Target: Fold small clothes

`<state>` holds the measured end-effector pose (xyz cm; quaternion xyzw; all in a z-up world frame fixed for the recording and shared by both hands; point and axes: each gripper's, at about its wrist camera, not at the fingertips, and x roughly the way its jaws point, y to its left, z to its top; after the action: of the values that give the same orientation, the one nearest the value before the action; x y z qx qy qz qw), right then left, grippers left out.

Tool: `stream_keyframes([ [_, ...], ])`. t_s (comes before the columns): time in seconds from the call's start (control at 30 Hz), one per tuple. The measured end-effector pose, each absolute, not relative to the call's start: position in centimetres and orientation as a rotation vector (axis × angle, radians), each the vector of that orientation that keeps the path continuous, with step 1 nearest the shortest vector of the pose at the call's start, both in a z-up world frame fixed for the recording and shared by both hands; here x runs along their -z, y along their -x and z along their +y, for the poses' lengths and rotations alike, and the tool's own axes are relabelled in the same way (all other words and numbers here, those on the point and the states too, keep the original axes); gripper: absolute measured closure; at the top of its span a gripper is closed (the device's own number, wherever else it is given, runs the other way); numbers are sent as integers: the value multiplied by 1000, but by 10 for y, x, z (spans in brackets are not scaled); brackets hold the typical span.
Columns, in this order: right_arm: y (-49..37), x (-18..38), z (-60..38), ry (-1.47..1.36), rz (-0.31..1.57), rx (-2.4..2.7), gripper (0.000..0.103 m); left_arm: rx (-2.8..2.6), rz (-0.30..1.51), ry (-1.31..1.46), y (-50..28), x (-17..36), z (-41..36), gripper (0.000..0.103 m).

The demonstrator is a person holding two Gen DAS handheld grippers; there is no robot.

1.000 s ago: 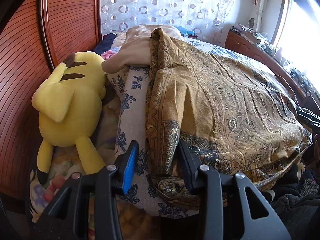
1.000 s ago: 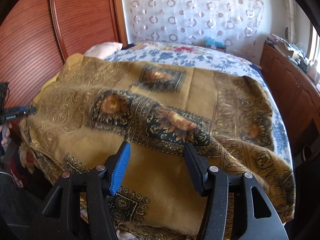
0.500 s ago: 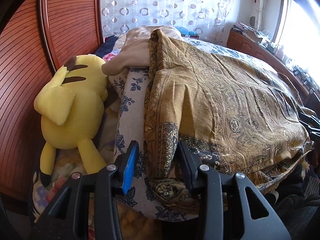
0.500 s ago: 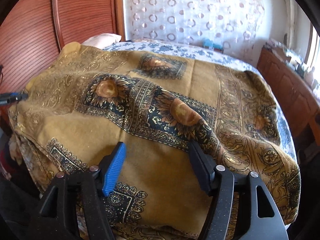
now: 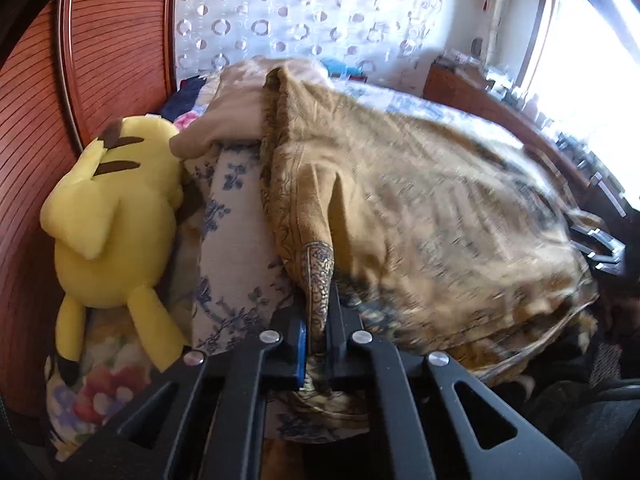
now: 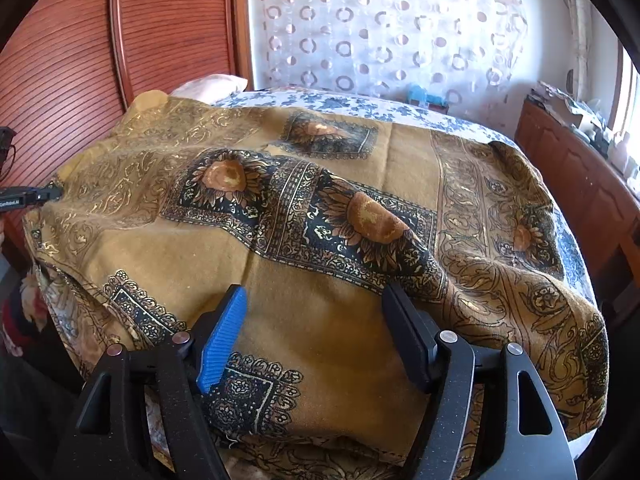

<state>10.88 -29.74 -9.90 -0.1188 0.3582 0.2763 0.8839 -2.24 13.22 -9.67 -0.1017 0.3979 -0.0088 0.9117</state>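
Cloth (image 6: 328, 288) lies spread over the bed (image 6: 360, 106), gold-brown w/ dark flower squares, and its near edge hangs off the side. It looks soft and floppy, prob. light, so it will sag and bunch wherever it's lifted. Best spots to hold are the edges and corners, not the middle.

Left hand-held gripper (image 5: 316, 332) is clenched on a pinched-up fold of the cloth's edge, next to the flowery mattress side. Right hand-held gripper (image 6: 316, 336) has its jaws wide apart, holding nothing, just above the cloth near the front edge. It prob. needs to grab that edge too, so both sides lift evenly.

Yellow plush toy (image 5: 112, 216) sits by the bed, well apart from the cloth.
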Motion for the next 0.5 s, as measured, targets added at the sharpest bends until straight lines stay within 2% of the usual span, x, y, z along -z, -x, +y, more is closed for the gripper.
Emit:
stream_keyframes([
  [0.23, -112, 89, -312, 167, 781, -582, 31, 120, 667, 206, 12, 36, 107, 101],
  [0.5, -106, 65, -361, 138, 754, -492, 31, 297, 565, 135, -40, -25, 42, 101],
])
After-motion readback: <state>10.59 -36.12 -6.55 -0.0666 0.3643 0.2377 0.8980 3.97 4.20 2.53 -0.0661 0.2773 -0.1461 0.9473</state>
